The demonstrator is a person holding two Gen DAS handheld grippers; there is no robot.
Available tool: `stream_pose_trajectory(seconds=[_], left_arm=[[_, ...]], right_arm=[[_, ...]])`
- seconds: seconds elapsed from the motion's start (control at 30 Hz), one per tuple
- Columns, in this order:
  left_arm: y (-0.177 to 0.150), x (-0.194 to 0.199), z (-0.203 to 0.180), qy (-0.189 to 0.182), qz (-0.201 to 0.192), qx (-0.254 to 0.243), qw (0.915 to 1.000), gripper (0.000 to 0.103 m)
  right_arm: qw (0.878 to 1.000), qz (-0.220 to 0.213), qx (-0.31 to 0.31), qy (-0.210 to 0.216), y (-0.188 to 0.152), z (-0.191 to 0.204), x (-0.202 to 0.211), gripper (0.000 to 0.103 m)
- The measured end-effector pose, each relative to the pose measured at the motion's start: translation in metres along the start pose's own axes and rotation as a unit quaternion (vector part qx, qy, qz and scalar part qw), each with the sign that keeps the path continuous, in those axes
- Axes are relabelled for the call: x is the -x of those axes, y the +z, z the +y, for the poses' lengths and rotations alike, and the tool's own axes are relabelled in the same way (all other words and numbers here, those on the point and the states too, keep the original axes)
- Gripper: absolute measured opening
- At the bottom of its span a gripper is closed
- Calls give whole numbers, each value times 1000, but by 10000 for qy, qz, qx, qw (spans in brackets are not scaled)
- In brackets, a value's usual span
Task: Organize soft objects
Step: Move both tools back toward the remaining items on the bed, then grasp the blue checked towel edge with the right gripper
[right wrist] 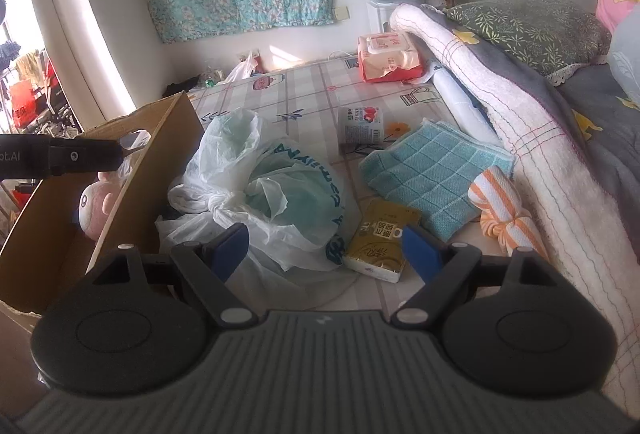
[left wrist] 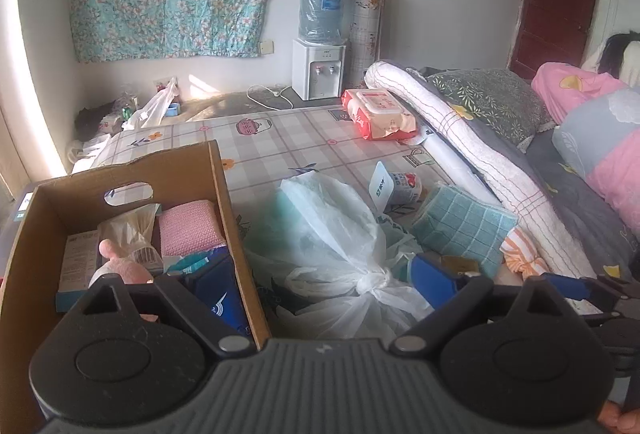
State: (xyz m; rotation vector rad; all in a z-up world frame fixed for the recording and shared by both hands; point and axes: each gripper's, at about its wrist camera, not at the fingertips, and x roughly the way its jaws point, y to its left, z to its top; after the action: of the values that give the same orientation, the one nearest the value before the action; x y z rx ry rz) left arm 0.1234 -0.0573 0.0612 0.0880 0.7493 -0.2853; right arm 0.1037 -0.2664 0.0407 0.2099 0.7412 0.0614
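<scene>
My left gripper (left wrist: 326,288) stands open astride the right wall of the cardboard box (left wrist: 224,194), one blue pad inside and one over the knotted white plastic bag (left wrist: 340,234). The box holds a pink plush (left wrist: 120,268), a pink cloth (left wrist: 188,228) and tissue packs. My right gripper (right wrist: 325,252) is open low over the bag (right wrist: 264,190) and a gold tissue pack (right wrist: 378,238), gripping nothing. On the mat, a teal checked towel (right wrist: 432,170) lies beside an orange striped cloth (right wrist: 500,210).
A small tissue pack (right wrist: 360,124) and a red wipes pack (right wrist: 388,58) lie farther back on the checked mat (right wrist: 312,90). A rolled white quilt (right wrist: 532,138) and pillows border the right side. A water dispenser (left wrist: 316,70) stands by the wall.
</scene>
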Motion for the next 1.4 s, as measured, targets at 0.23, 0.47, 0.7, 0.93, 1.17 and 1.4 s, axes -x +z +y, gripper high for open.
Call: stream_pose_trajectory(seconds=[0.23,0.47,0.7,0.93,1.17,1.4], left_arm=[[41,-39,-25,-510,369,-368,9973,96],[66,-105,-65,-1065,1088,-437,9874,88],[70,-164,-83,-1281,1725,-202,9764,59],[67,-171,-80,-1401,1794,-223,9735,53],[70,-162,-69,-1524,1684,-168,9737,53],[73,-134,-54,-1578,1391,-66,9776,53]], right_arm=[[9990,-81,-198,-388,1,-29,-9,84],[9969,-100,-559,-540,5,-58,-19,83],[9860,87,-1593,-474,5,-93,-53,53],[9716,433,-2197,-766,4,-113,-103,45],[9687,530,-2152,-1119,5,-106,-142,45],[9733,379,-2095,-855,12,-103,-155,6]])
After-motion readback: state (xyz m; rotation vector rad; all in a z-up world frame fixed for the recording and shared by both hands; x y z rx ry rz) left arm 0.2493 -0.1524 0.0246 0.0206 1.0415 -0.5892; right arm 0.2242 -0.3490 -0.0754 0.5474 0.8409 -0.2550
